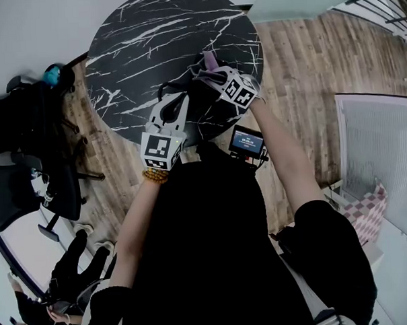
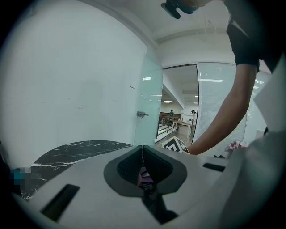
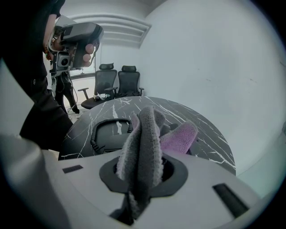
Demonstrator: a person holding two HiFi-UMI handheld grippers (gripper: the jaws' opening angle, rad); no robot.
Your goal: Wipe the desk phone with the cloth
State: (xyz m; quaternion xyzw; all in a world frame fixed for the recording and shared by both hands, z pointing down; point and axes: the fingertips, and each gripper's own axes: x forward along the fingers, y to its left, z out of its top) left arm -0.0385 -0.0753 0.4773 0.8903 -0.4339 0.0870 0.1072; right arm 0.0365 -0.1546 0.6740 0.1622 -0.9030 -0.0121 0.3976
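we hold the cloth [image 3: 144, 138] clamped in the right gripper [image 3: 142, 172] just above the desk phone [image 3: 109, 134] at centre-left of the frame, poised to wipe, while the left gripper [image 2: 143, 156], jaws together, seemingly steadies the phone.

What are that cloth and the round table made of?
Cloth: fluffy nap, grey and lilac, probably microfibre or fleece. Table: smooth black with white veins, so marble or a marble-look laminate; I cannot tell which.

Bright even daylight, fisheye edges, sharp
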